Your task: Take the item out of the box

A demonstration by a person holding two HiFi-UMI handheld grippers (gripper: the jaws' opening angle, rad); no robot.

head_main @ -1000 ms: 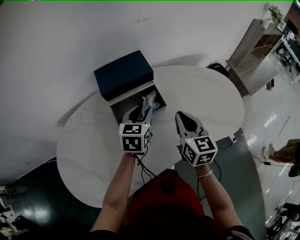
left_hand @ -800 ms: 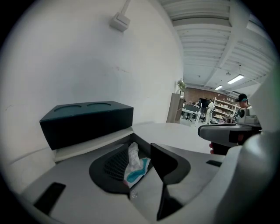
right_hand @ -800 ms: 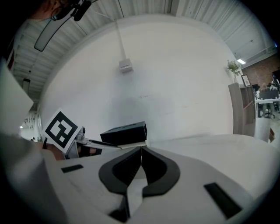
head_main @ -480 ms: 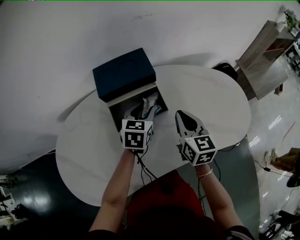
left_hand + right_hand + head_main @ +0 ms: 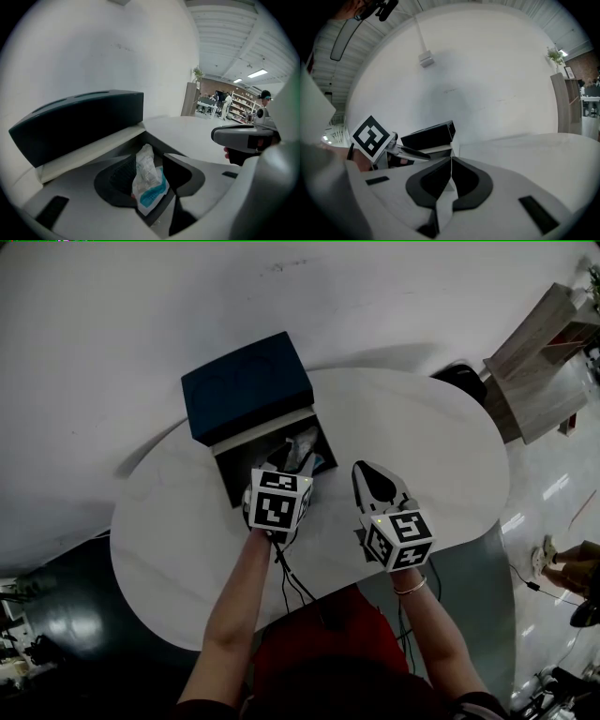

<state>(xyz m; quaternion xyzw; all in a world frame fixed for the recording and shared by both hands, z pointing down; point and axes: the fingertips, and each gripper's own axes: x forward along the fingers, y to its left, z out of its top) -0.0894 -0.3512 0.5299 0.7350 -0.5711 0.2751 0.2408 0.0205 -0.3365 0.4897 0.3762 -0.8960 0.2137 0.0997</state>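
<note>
item (image 5: 147, 187): crumpled white-and-teal packet; seen standing in the open box (image 5: 223, 470); long axis judged to run roughly along the jaws' line
left gripper (image 5: 150, 163): jaws spread wide, having just been opening further; item framed between them but not pinched; clearly the nearer hand
right gripper (image 5: 451, 161): jaws closed on nothing; held over the table (image 5: 178, 549), beside the box
in the way: box walls on either side; raised dark lid (image 5: 246, 388) behind
</note>
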